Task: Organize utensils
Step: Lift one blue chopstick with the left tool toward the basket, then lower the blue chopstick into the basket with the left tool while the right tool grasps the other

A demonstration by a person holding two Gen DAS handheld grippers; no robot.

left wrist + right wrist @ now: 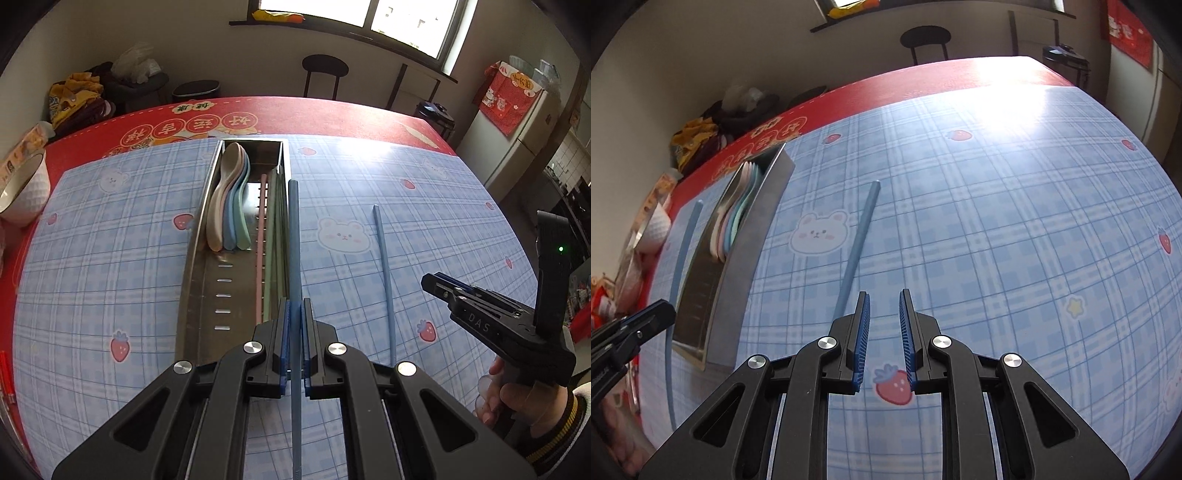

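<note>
Your left gripper was clamped on one blue chopstick, poised along the metal tray's right wall (pink and green sticks already inside). Its mate lay on the mat; your right gripper hung apart, empty. You needed to clear that wall before releasing.

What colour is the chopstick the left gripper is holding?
Blue. The held chopstick runs between the left gripper fingers; clearest in the left wrist view.

A blue plaid mat printed with strawberries and bears is laid over a red cloth; beige, pink, blue and green spoons are seen.
</note>
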